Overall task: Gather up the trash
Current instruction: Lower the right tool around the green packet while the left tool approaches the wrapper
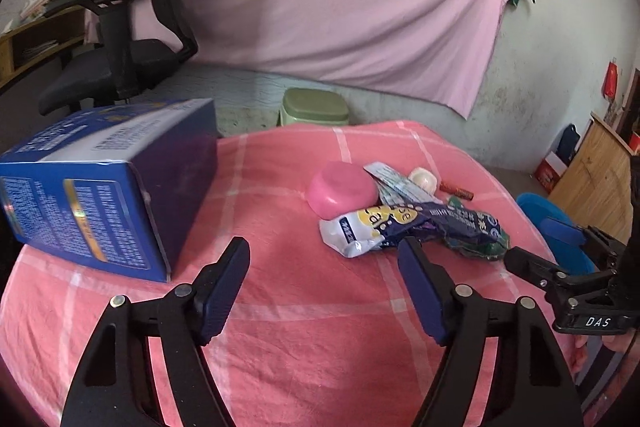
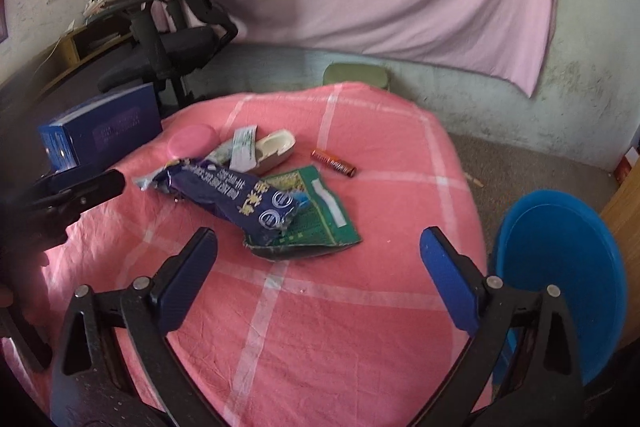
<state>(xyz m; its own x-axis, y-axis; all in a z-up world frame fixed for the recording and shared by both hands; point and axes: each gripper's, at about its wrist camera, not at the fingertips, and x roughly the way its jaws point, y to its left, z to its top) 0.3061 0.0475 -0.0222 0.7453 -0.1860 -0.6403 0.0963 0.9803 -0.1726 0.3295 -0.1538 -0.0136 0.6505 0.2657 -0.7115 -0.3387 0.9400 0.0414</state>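
left wrist view: left gripper [image 1: 324, 259] spread wide and empty above the pink cloth [image 1: 280, 315], the purple snack wrapper [image 1: 404, 227] just beyond its right finger, a pink lid [image 1: 340, 193] behind. right wrist view: right gripper [image 2: 316, 247] likewise wide and empty; wrapper [image 2: 240, 199] overlaps a green packet [image 2: 316, 223], blue bin [image 2: 560, 267] beside the table. the film looks light, limp and slick; pinch a crumpled fold, not a flat face.
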